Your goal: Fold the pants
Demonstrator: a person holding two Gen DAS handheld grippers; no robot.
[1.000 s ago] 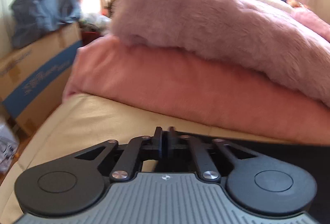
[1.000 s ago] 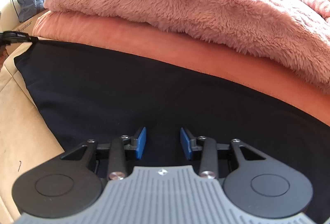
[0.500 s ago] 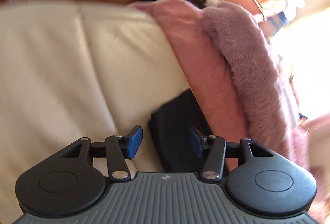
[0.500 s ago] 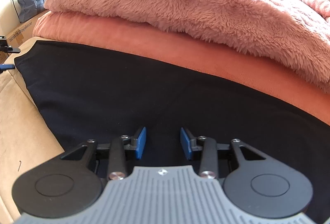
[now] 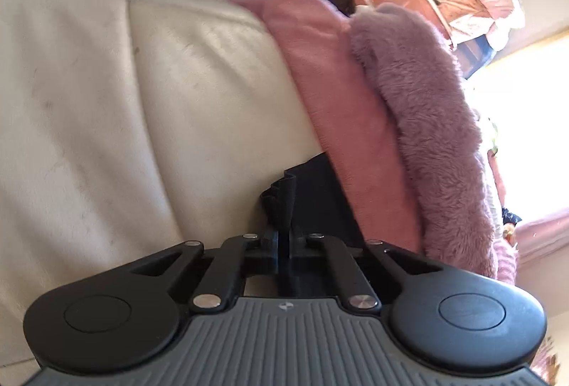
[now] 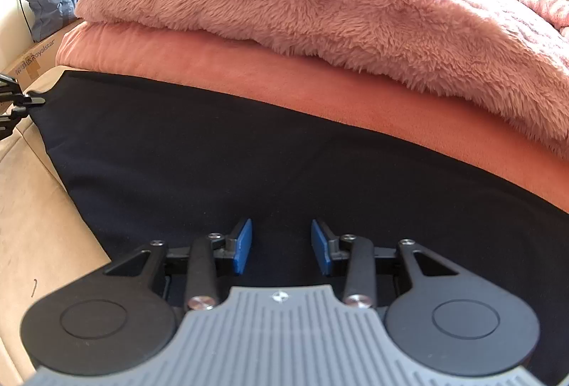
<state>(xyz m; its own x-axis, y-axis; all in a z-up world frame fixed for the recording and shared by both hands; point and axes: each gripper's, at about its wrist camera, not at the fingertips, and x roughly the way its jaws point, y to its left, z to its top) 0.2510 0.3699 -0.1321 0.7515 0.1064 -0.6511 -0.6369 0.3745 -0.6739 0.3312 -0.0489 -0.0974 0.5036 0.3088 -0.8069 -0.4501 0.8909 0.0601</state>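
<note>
Black pants spread on a cream sofa, pinched at one corner by the left gripper, with the right gripper poised above the cloth.

The left gripper (image 5: 283, 240) has its jaws pressed together on a bunched corner of the pants (image 5: 284, 194) — a ridge of black cloth stands out of the closed fingers toward 12 o'clock; the cream sofa (image 5: 142, 122) fills the view from 9 to 12 o'clock, and a pink blanket (image 5: 341, 108) and a fluffy throw (image 5: 430, 122) lie toward 1 o'clock. In the right wrist view the pants (image 6: 249, 151) lie flat across the middle, their far edge against the pink blanket (image 6: 320, 87) at 12 o'clock, the fluffy throw (image 6: 320, 5) on top of it. The right gripper (image 6: 281, 250) stands about half open over the cloth — its blue pads (image 6: 243, 245) grip nothing; whether they touch the pants cannot be told. The left gripper's tip (image 6: 26, 99) shows at 9 o'clock, at the corner.
</note>
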